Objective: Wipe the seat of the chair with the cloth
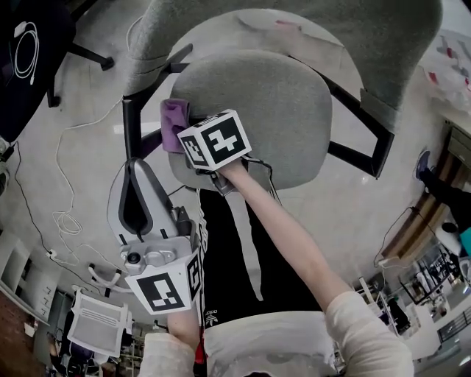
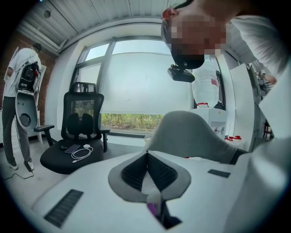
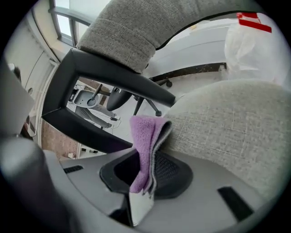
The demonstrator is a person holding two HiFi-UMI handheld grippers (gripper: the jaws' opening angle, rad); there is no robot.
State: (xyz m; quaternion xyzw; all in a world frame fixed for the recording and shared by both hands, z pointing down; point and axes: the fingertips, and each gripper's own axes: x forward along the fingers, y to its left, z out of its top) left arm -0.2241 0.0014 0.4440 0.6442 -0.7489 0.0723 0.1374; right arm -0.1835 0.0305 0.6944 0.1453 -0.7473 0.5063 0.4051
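The grey fabric chair seat (image 1: pixel 265 103) fills the middle of the head view, with its backrest (image 1: pixel 294 22) above. A purple cloth (image 1: pixel 175 121) lies folded against the seat's left edge. My right gripper (image 1: pixel 193 140) is shut on it, under its marker cube. In the right gripper view the cloth (image 3: pixel 143 136) sticks up from the shut jaws of the right gripper (image 3: pixel 148 152) and touches the seat (image 3: pixel 227 123). My left gripper (image 1: pixel 136 168) hangs off the seat at the lower left. The left gripper (image 2: pixel 148 159) is shut on nothing and faces the backrest (image 2: pixel 191 134).
The chair's black armrest frame (image 1: pixel 132 121) stands just left of the cloth. A black office chair (image 2: pixel 72 150) with a phone and cable on it stands across the room, with a person (image 2: pixel 18 104) beside it. Cables (image 1: pixel 66 221) trail on the floor.
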